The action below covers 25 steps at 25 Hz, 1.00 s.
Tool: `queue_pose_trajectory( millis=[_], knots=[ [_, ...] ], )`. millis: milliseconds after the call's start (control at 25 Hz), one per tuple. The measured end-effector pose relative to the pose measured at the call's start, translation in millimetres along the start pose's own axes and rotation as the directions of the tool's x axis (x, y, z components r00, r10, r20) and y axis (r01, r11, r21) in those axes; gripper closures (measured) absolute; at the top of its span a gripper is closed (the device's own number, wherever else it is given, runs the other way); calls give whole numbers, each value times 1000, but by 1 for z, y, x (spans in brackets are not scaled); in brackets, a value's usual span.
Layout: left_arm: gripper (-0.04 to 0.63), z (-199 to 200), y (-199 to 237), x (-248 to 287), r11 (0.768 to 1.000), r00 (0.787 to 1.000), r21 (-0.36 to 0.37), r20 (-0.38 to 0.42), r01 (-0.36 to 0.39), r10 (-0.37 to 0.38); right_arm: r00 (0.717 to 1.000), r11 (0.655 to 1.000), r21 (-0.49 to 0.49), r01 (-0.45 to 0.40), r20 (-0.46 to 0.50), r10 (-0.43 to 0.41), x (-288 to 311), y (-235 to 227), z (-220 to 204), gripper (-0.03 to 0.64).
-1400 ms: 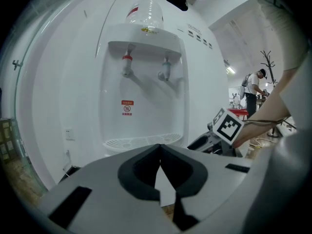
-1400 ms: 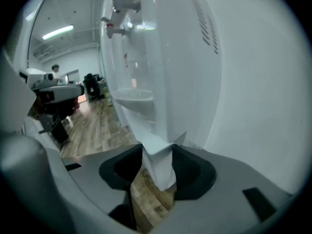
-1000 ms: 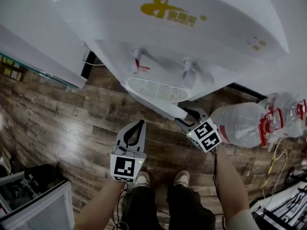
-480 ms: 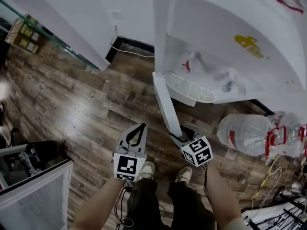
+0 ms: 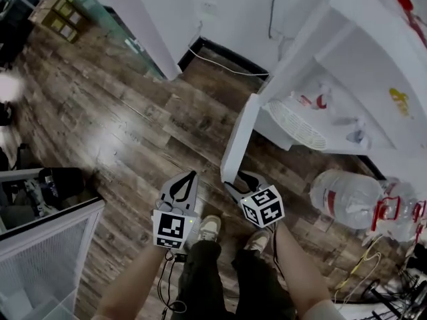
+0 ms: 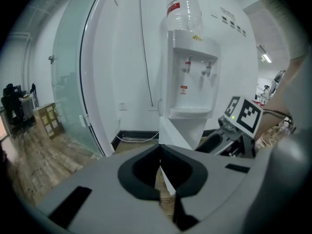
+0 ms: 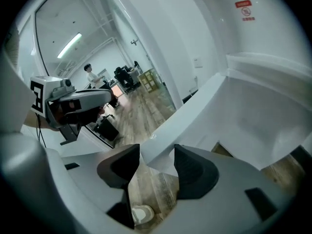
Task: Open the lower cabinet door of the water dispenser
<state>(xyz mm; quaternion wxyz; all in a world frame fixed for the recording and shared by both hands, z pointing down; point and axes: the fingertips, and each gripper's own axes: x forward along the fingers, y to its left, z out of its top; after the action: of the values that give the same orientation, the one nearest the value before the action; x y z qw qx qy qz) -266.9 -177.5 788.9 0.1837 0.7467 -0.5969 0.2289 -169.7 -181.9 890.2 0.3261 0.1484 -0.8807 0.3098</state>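
Beside the water dispenser (image 5: 373, 79), right tongs (image 5: 237, 181) apparently pinch the free edge of the cabinet door (image 5: 235, 142): light, stiff, slick. Left tongs (image 5: 190, 177) are closed, empty.

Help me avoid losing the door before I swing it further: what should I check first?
1. Right gripper clamped on the cabinet door edge: ok.
2. Door swung out from the water dispenser: ok.
3. Left gripper shut, empty, beside the door and not touching it: ok.
4. Floor bottle on the dispenser's far side, likely outside the door's path: ok.
5. How much hinge travel remains: cannot tell.
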Motion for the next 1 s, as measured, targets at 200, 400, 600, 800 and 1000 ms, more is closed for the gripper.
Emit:
queue_pose_trajectory(
  millis=[200, 400, 600, 800, 1000],
  knots=[
    [589, -2, 11, -13, 1000, 1000, 2, -16, -14, 14, 992, 990, -68, -126, -17, 125, 12, 34, 14, 283],
    [591, 19, 4, -16, 1000, 1000, 13, -9, -11, 11, 998, 996, -50, -68, 5, 68, -18, 25, 21, 354],
    [589, 58, -14, -29, 1000, 1000, 21, 8, 1, -2, 997, 999, -21, 33, 72, -31, -86, 12, 30, 459],
    [589, 105, -40, -44, 999, 999, 29, 33, 26, -27, 980, 991, -2, 136, 150, -134, -164, 8, 49, 493],
    [589, 161, -70, -61, 994, 994, 66, 63, 84, -89, 953, 977, 12, 212, 219, -210, -239, 16, 81, 532]
  ],
)
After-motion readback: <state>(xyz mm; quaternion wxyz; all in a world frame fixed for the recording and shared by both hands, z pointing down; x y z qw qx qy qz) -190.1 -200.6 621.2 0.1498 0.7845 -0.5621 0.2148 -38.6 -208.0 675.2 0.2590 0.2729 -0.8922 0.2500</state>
